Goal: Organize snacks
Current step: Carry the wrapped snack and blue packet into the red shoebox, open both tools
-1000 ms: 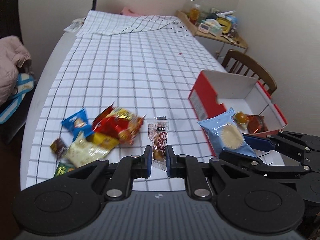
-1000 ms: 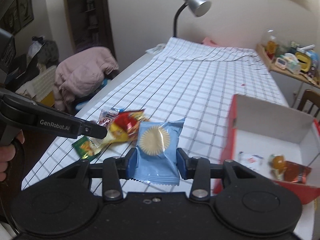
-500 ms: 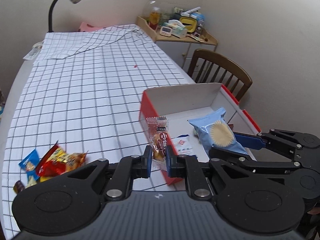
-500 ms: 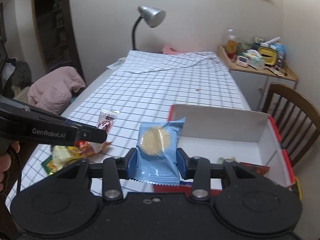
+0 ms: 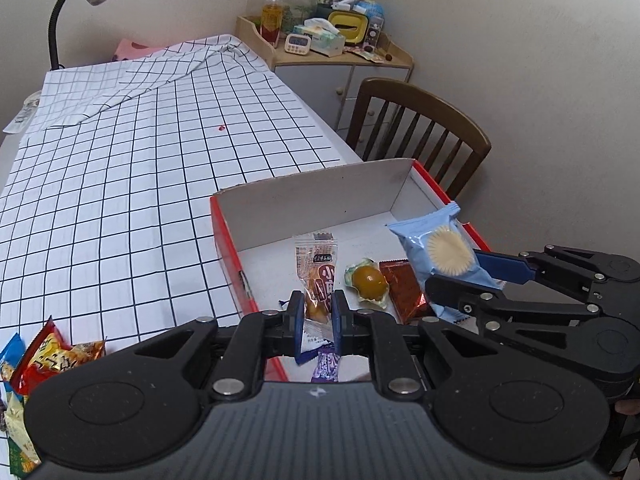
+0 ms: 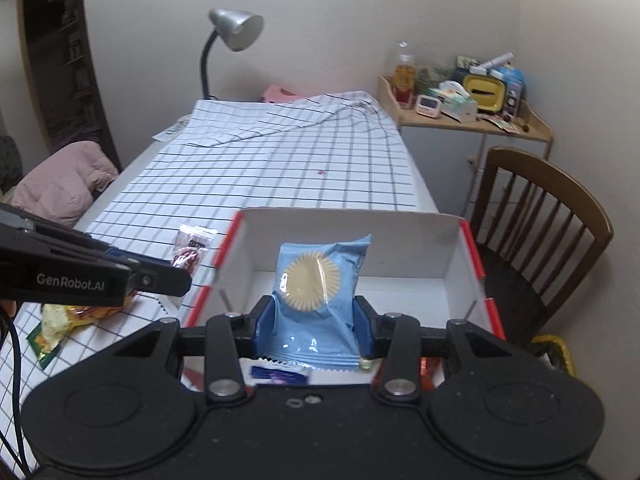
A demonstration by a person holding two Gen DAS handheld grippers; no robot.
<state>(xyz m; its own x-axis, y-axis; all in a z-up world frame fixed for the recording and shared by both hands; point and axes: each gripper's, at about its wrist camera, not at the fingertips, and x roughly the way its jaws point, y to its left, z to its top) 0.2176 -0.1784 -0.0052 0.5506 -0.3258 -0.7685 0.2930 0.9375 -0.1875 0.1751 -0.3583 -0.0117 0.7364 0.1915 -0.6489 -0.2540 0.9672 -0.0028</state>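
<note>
At the lower centre of the left wrist view, the left gripper (image 5: 316,316) has its jaws clamped on a small clear-wrapped snack with a brown and red filling (image 5: 318,276), held upright over the near part of the shallow cardboard box with red outer walls and a white inside (image 5: 320,196). On the right of that view the right gripper (image 5: 460,276) is clamped on a light blue packet showing a round pale biscuit (image 5: 440,252), held above the box's right side. On the box floor lie a round amber sweet in clear wrap (image 5: 368,280), a dark red foil packet (image 5: 404,288) just beside it, and a purple wrapper (image 5: 326,366) near the bottom edge.

In the right wrist view the light blue packet (image 6: 316,296) stands upright between the jaws at the centre of the frame, in front of the box's far white wall (image 6: 352,240). A heap of loose red, yellow and green snack packets (image 5: 44,360) lies on the white desk cloth with a black grid (image 5: 140,160) at the lower left. A brown wooden chair (image 5: 416,128) stands beyond the box, and a grey desk lamp (image 6: 232,36) stands at the far end.
</note>
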